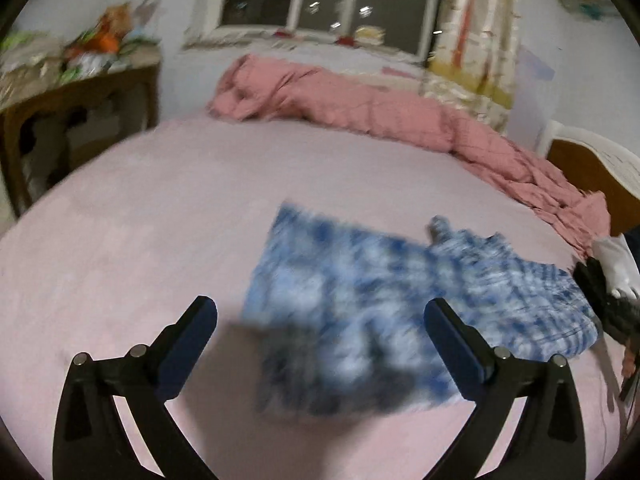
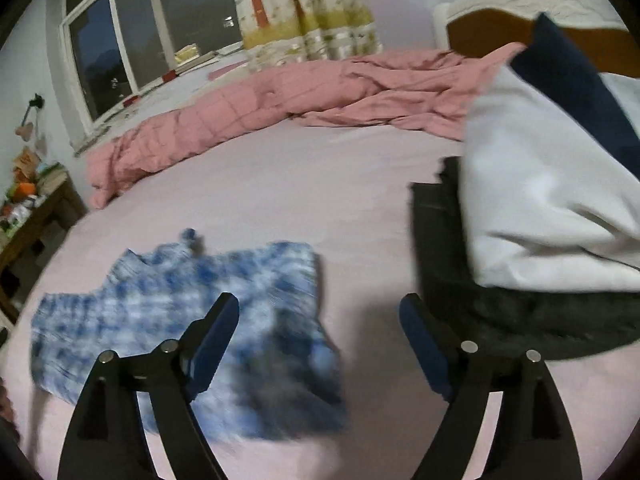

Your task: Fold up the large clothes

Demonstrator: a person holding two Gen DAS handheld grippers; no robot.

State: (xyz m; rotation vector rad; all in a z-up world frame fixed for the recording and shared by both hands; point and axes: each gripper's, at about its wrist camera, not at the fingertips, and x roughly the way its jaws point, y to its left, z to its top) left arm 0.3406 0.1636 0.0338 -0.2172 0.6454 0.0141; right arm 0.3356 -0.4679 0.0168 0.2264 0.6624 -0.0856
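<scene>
While hovering over the pink bed (image 1: 120,220), left gripper (image 1: 320,312) and right gripper (image 2: 320,308) both spread wide, gripping nothing. Blue tie-dye garment (image 1: 360,300) lying flat just beneath, beside dark clothes (image 2: 460,280).

The shirt (image 1: 360,312) is blue and white in a blotchy tie-dye pattern. The bed (image 1: 140,220) has a pale pink sheet, and the quilt (image 1: 360,108) is salmon pink with a faint grid. Both grippers are black with blue pads. The stacked clothes (image 2: 540,208) are white, black and navy
</scene>
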